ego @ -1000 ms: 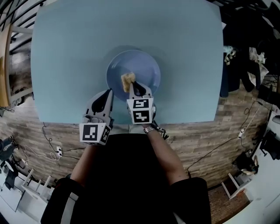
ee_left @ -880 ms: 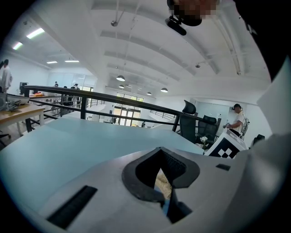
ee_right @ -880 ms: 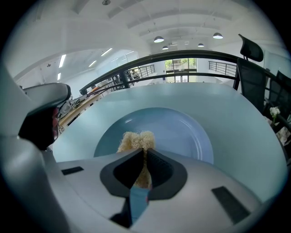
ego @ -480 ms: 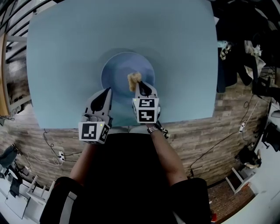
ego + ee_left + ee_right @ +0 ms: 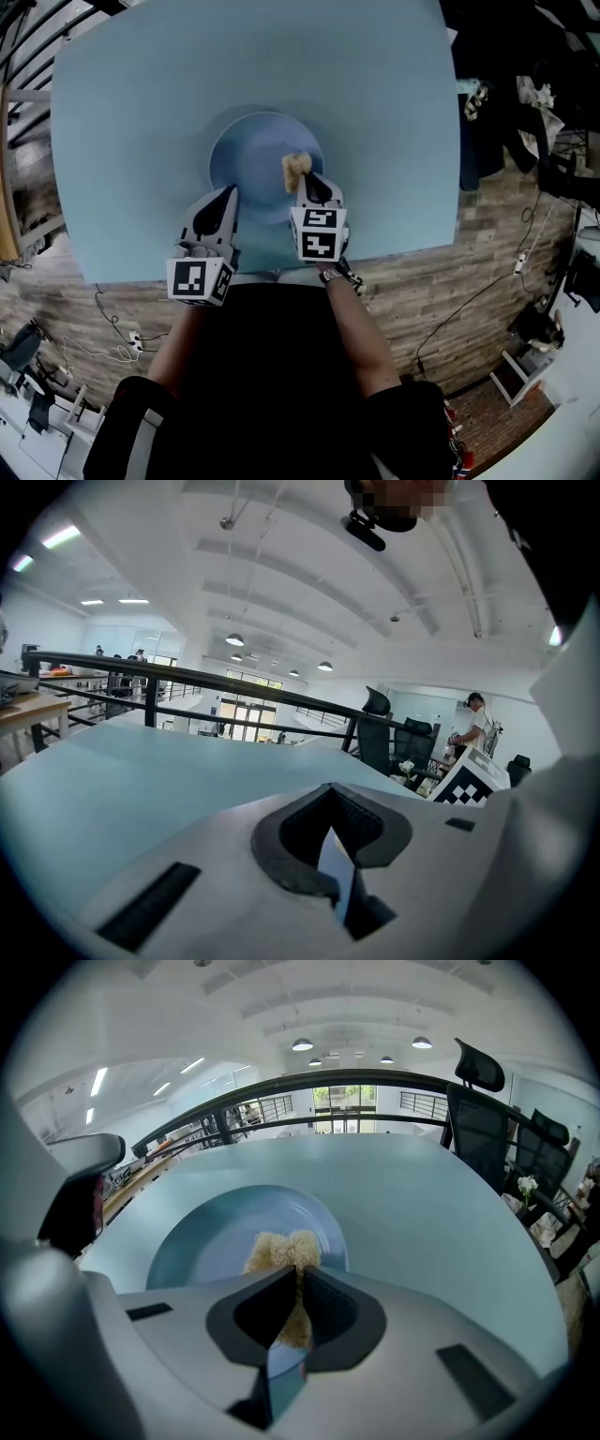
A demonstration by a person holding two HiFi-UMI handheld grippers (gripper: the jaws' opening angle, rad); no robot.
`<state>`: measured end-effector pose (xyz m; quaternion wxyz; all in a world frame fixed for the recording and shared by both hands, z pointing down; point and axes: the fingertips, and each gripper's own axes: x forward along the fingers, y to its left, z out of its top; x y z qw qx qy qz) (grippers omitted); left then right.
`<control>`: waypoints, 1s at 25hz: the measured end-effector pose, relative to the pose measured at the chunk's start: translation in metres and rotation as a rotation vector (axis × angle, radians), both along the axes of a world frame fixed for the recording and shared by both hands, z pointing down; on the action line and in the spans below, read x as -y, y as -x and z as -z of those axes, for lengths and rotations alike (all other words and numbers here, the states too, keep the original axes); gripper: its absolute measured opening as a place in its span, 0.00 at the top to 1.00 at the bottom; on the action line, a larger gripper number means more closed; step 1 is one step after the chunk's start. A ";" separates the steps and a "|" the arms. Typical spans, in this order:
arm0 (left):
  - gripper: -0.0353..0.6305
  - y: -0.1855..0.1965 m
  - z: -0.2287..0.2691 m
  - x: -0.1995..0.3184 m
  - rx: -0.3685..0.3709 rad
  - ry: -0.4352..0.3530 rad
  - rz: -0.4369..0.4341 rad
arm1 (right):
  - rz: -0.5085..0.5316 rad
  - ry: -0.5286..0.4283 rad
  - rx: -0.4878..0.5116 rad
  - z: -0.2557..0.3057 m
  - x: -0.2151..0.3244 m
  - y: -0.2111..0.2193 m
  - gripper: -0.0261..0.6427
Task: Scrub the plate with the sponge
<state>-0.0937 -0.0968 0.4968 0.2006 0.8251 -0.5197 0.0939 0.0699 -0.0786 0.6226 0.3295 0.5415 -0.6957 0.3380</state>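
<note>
Right tool (image 5: 303, 180): we found its jaws pinching a tan crumpled sponge (image 5: 296, 167), which jutted forward past the tips.
Sponge position: right half of the round blue plate (image 5: 246, 159), on the light-blue table (image 5: 131, 103).
Left tool (image 5: 228, 197): pressed together, empty, at the plate's near-left rim.
Bearing: the plate's centre lay left of the sponge; we judged the right tool nearer.

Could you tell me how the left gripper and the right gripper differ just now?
The right gripper is shut on the sponge; the left gripper is shut on nothing. The right's tip is well over the plate; the left's is at its near rim. Both point forward.
</note>
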 end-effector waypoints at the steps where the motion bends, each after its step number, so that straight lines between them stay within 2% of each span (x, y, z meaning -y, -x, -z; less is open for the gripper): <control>1: 0.94 0.000 0.000 -0.001 -0.001 -0.001 -0.001 | -0.002 -0.002 -0.005 0.000 0.000 -0.002 0.92; 11: 0.94 0.003 0.004 -0.011 0.004 -0.012 0.004 | -0.006 -0.032 -0.018 0.012 -0.003 -0.004 0.92; 15: 0.94 0.012 0.004 -0.018 0.004 -0.014 0.034 | 0.010 -0.042 -0.008 0.016 -0.006 0.003 0.92; 25: 0.94 0.032 0.009 -0.038 0.022 -0.016 0.087 | 0.107 -0.036 0.060 0.018 -0.019 0.057 0.92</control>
